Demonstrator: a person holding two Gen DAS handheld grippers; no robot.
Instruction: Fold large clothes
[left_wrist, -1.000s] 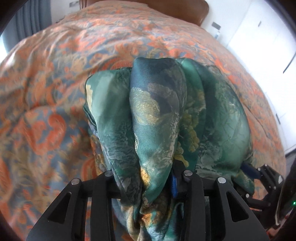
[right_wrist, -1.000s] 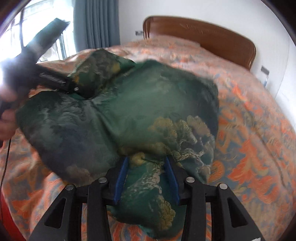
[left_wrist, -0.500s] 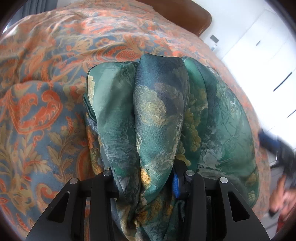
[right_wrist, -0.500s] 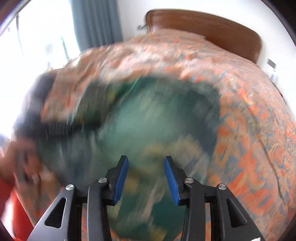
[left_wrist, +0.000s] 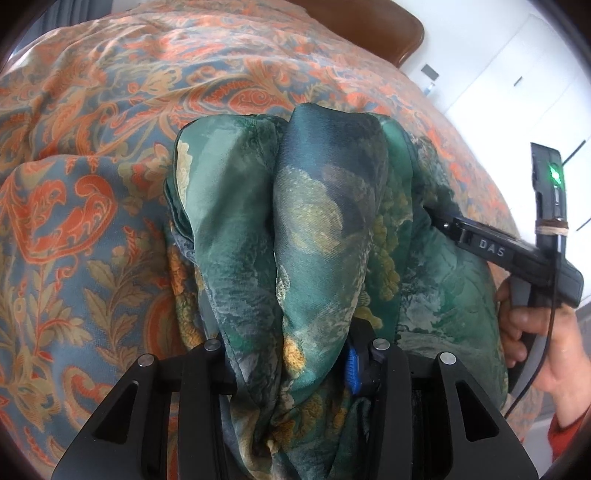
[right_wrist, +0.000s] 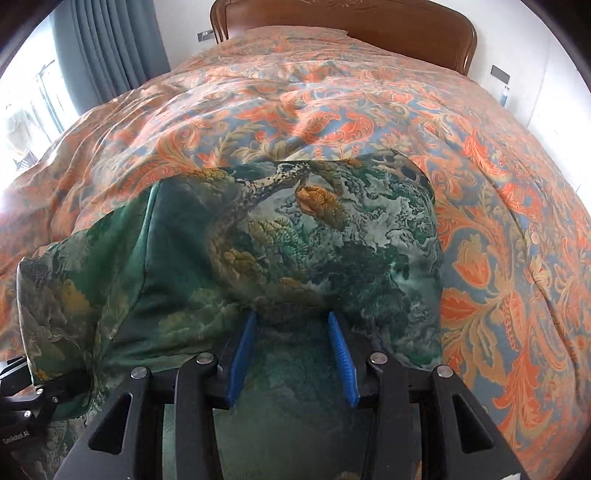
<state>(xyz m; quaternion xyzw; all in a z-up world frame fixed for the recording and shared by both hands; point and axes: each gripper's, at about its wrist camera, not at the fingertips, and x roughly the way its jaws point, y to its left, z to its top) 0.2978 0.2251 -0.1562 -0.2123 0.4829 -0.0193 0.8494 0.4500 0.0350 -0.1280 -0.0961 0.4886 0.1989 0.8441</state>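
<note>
- Your left gripper is pinched tight on a thick bunch of the glossy green garment with the gold and grey landscape print; the cloth rises in three rounded folds ahead of the fingers and spills down between them.
- Your right gripper has its blue-padded fingers spread apart; green cloth lies under and ahead of them, but whether any sits between the pads I cannot tell; treat it as holding nothing.
- The garment lies on the bed, on the orange and blue paisley bedspread; in the right wrist view its far part is laid fairly flat with a rounded outer corner, while its left end is lifted into your left gripper.
- The step in hand looks like carrying the gathered end over the flat part; to do it well, keep the left pinch firm, bring the spread fingers onto the loose edge near you, and close them before lifting, so both ends travel level.
- This slippery fabric will likely slide; lay it down slowly and smooth outward.
- Around you: the brown wooden headboard at the far end, grey-blue curtains to the left, white walls; none of them crowd the fold; only the bedspread's own ridges may wrinkle the layer.
</note>
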